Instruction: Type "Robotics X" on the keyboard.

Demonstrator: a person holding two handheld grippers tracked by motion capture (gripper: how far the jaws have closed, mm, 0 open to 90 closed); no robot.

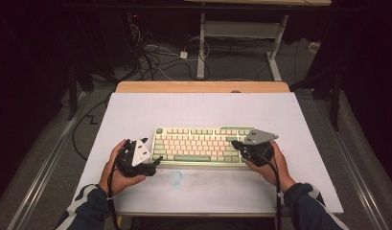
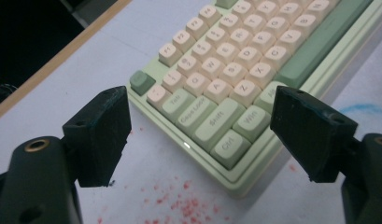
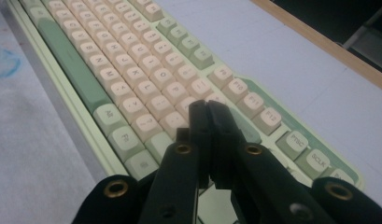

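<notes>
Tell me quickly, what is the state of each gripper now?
Left gripper: open, holding nothing, at the keyboard's left end.
Right gripper: closed, fingers together, nothing between them, over the keyboard's right end.

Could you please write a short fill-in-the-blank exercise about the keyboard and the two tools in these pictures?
1. The keyboard lies on a white board between the left tool and the right tool; its long space bar is coloured ____.
2. The left tool's jaws stand ____, with nothing between them.
3. The right tool's jaws are ____, over the keyboard's right end.
4. Just in front of the keyboard, the board carries a smudge coloured ____.

Missing words: green; open; shut; blue
</notes>
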